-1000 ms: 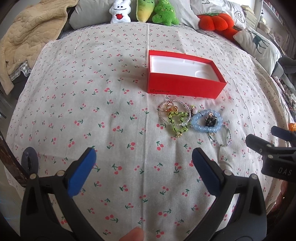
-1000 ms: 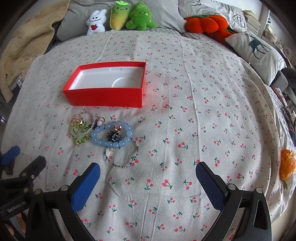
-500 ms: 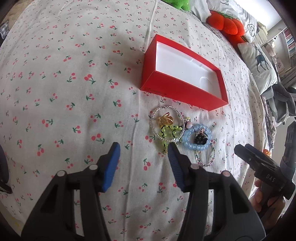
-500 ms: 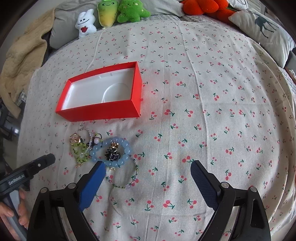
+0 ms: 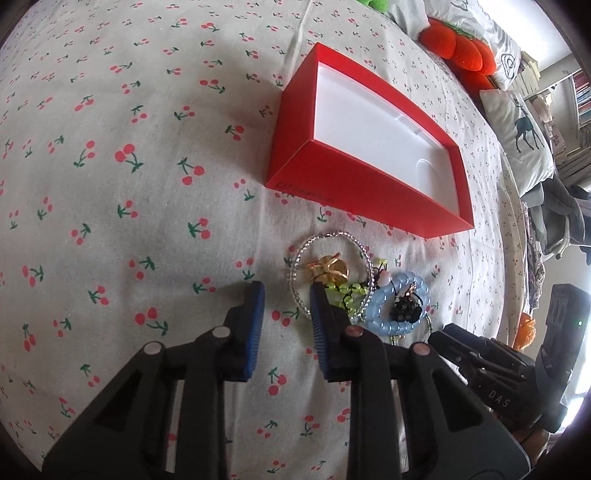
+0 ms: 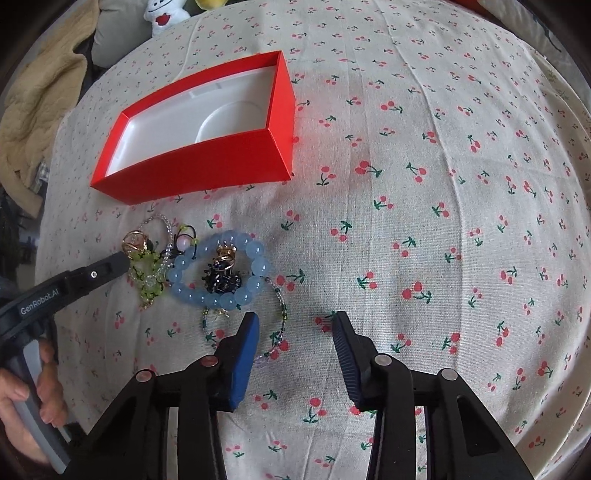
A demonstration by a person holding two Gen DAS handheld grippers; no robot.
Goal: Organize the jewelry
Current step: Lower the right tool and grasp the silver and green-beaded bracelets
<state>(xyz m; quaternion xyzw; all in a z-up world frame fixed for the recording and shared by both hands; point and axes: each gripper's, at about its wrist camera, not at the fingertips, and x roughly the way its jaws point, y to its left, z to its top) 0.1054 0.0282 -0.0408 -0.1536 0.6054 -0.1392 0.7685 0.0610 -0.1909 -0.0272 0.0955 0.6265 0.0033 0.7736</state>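
Observation:
An empty red box (image 5: pixel 354 181) with a white inside lies on the cherry-print sheet; it also shows in the right wrist view (image 6: pixel 199 166). Below it lies a jewelry pile: a clear bead bracelet (image 5: pixel 295 269), a gold ring (image 5: pixel 330 271), a green bead piece (image 6: pixel 147 273), a blue bead bracelet (image 6: pixel 218 269) around a dark charm (image 6: pixel 221 278), and a thin multicolour bracelet (image 6: pixel 280 317). My left gripper (image 5: pixel 286 295) is open with a narrow gap, low at the clear bracelet's left edge. My right gripper (image 6: pixel 293 332) is open, its left finger over the thin bracelet.
Plush toys (image 6: pixel 164 14) and an orange cushion (image 5: pixel 461 51) line the bed's far edge. A beige blanket (image 6: pixel 33 103) lies at the left. A deer pillow (image 5: pixel 524 136) sits at the right.
Both grippers have moved down and closer to the jewelry pile. Both have narrowed their jaws; the left one now sits at the clear bracelet.

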